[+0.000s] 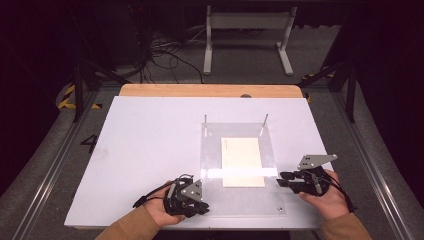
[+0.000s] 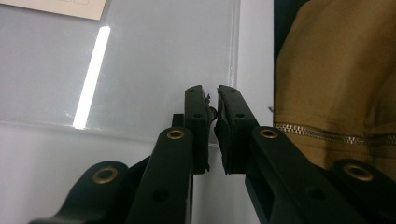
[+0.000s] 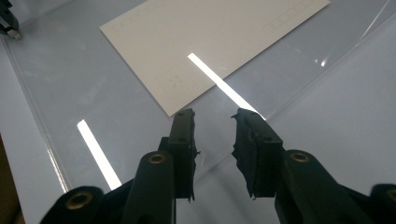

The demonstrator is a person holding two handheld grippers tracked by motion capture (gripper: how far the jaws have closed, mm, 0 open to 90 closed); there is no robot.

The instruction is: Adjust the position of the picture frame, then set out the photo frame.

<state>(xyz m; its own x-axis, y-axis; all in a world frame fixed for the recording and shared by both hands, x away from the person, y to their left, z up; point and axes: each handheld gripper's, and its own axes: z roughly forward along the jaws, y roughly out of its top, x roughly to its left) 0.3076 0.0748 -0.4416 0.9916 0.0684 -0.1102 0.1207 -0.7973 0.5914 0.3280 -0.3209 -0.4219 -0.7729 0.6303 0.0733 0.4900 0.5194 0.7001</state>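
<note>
The clear acrylic sheet [image 1: 240, 165] lies flat on the white bench [image 1: 150, 145], with a cream paper card [image 1: 242, 161] under it or on it; I cannot tell which. Two thin metal pins [image 1: 265, 124] stand at its far edge.

The left gripper [image 1: 197, 206] is at the near left corner of the sheet. Its jaws are almost closed, with only a narrow slit between them. They seem to pinch the edge of the sheet, but the contact is not clear enough to be sure. The right gripper [image 1: 280, 180] is at the right edge of the sheet, jaws parted and grasping nothing.

To do this step well, I think the right gripper should slide its jaws over the thin edge before closing. Both sides should then rise together, so the sheet does not bend or drag on the pins.

The high view shows the pins and both hands. The right gripper view [image 3: 214, 116] shows faint printed boxes on the card. The left gripper view [image 2: 212, 93] shows a brown sleeve [image 2: 336, 70] with a zipper.
</note>
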